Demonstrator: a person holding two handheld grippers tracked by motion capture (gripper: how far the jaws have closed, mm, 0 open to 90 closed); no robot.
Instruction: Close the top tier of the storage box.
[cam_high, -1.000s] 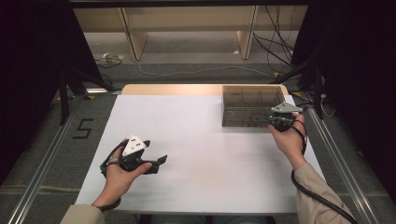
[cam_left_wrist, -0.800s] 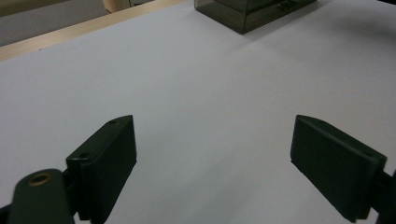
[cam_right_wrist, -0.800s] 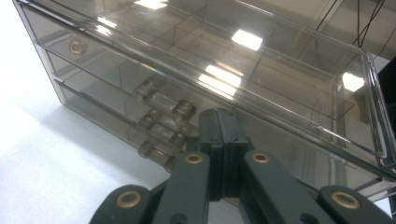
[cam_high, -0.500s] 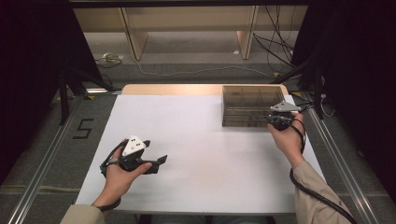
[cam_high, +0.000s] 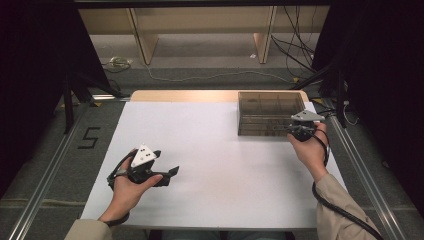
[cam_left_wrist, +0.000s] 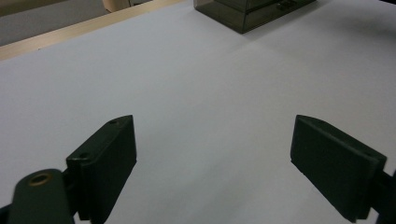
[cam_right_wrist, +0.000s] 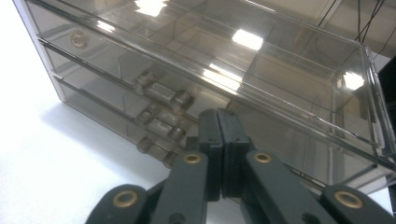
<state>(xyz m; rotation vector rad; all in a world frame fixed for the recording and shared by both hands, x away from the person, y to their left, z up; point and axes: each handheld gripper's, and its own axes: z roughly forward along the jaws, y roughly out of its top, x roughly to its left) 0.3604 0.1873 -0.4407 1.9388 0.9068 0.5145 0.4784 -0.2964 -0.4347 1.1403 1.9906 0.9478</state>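
A smoky clear plastic drawer box (cam_high: 270, 112) stands at the table's far right. In the right gripper view its front (cam_right_wrist: 107, 74) has three stacked drawers with small bar handles (cam_right_wrist: 161, 93). My right gripper (cam_high: 292, 131) sits just in front of the box's right end. Its jaws (cam_right_wrist: 218, 114) have just been opening by a hair but still look pressed together, with nothing between them. My left gripper (cam_high: 172, 173) rests low over the table at the near left and points right. Its jaws (cam_left_wrist: 215, 135) stand wide apart over bare white surface.
The white table top (cam_high: 215, 150) has a wooden strip (cam_high: 180, 96) along its far edge. The box's corner (cam_left_wrist: 252, 11) is far ahead in the left gripper view. Metal rails (cam_high: 45, 185) run along both sides of the table. Cables lie on the floor beyond.
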